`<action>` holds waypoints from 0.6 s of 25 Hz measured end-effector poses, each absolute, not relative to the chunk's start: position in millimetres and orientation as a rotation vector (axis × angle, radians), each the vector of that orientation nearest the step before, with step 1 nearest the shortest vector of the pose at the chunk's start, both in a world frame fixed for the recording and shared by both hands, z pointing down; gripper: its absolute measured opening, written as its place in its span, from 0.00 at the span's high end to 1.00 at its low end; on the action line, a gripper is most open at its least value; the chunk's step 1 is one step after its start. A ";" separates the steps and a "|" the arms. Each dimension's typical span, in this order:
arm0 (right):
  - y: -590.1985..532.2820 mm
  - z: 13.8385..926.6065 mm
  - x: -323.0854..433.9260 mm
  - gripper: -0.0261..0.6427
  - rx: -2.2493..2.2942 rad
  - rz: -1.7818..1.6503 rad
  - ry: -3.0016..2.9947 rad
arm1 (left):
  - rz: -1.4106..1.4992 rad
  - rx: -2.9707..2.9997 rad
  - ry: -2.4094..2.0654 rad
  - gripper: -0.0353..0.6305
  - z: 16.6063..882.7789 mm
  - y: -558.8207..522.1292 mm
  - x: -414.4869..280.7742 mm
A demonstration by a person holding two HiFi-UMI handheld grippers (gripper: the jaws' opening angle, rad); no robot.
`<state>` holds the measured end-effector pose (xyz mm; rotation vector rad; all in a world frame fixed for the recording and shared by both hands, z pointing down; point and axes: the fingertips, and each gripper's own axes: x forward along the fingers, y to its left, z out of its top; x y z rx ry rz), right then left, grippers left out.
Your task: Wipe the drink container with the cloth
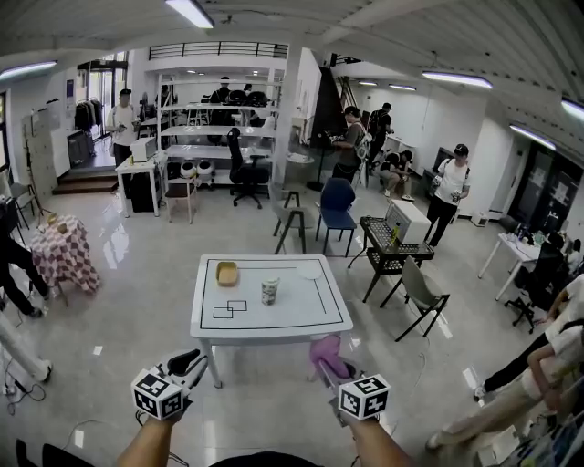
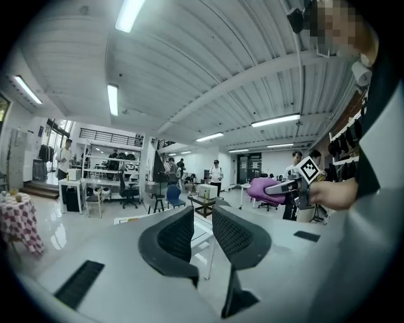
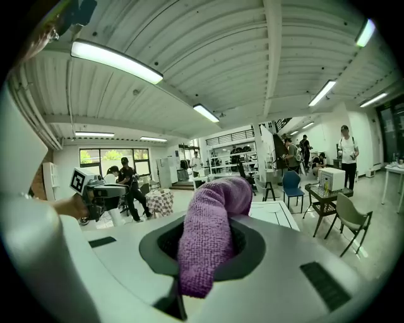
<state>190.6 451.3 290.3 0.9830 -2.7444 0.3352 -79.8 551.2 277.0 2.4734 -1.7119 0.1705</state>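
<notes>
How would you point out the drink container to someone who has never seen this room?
Find the white table with a black outline in the middle of the room. Near its centre is the drink container, the only upright cup there; the tan object farther back on its left lies low.

The hall was brightly and evenly lit by long fluorescent tubes (image 1: 192, 11) on the ceiling. Their glare showed as soft streaks on the glossy pale floor (image 1: 137, 274), and only a faint shadow lay under the white table (image 1: 274, 319). Daylight came through distant windows (image 3: 113, 158). All views bowed strongly at the edges, and both gripper views had black rounded corners. Up close, the cloth (image 3: 208, 240) stayed sharp enough to show its weave.
</notes>
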 end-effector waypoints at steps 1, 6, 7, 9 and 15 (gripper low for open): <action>451.5 289.7 187.7 0.85 0.997 0.342 -2.744 | 0.170 2.476 -1.708 0.79 276.1 552.2 -83.5; 453.3 287.2 175.5 0.85 1.023 0.344 -2.738 | 0.156 2.479 -1.704 0.79 273.3 554.9 -97.4; 452.9 287.3 173.2 0.85 1.021 0.341 -2.736 | 0.149 2.478 -1.703 0.79 273.2 554.3 -99.5; 449.7 288.2 168.4 0.85 1.021 0.336 -2.731 | 0.141 2.477 -1.701 0.80 275.6 551.1 -104.5; 425.6 296.6 158.1 0.85 1.023 0.351 -2.716 | 0.157 2.461 -1.684 0.80 290.9 526.7 -116.2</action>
